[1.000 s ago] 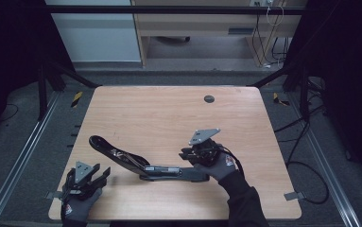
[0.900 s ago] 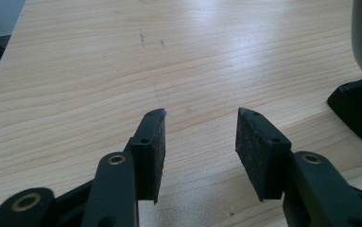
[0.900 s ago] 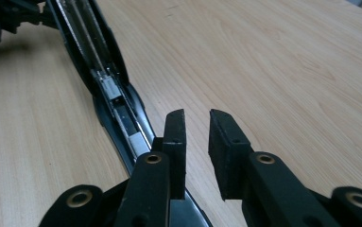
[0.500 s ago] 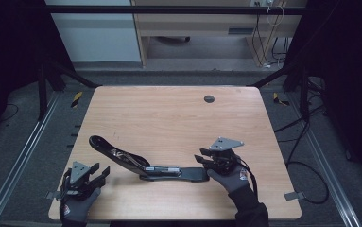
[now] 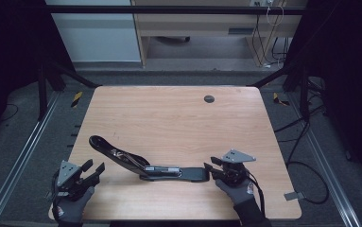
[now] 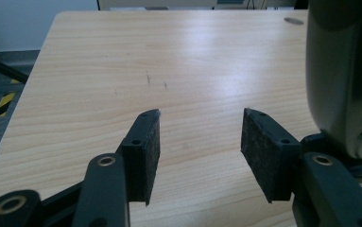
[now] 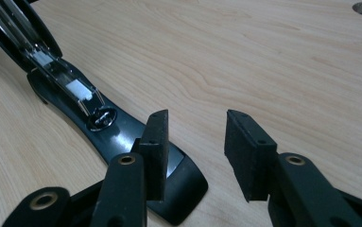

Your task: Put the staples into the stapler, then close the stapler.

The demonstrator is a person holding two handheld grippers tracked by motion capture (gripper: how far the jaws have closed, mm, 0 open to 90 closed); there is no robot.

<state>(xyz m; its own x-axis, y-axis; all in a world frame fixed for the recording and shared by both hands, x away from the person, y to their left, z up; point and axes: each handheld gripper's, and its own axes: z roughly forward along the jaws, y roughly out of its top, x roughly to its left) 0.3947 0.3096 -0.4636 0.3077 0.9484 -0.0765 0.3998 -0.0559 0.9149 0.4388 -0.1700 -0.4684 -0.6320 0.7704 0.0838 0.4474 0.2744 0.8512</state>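
right claw (image 5: 210, 170) at the near right of the light wooden worktop (image 5: 178, 118), jaws apart and just opened wider, nothing gripped; the base tip of the long black opened stapler (image 5: 145, 165) lies just below its left jaw. left claw (image 5: 92, 171) at the near-left corner, jaws apart, empty. stapler's raised arm angles toward far left.

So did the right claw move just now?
Yes. The right claw slid back toward the near table edge, away from the dark round hole, its jaws opening off the long black stapler.
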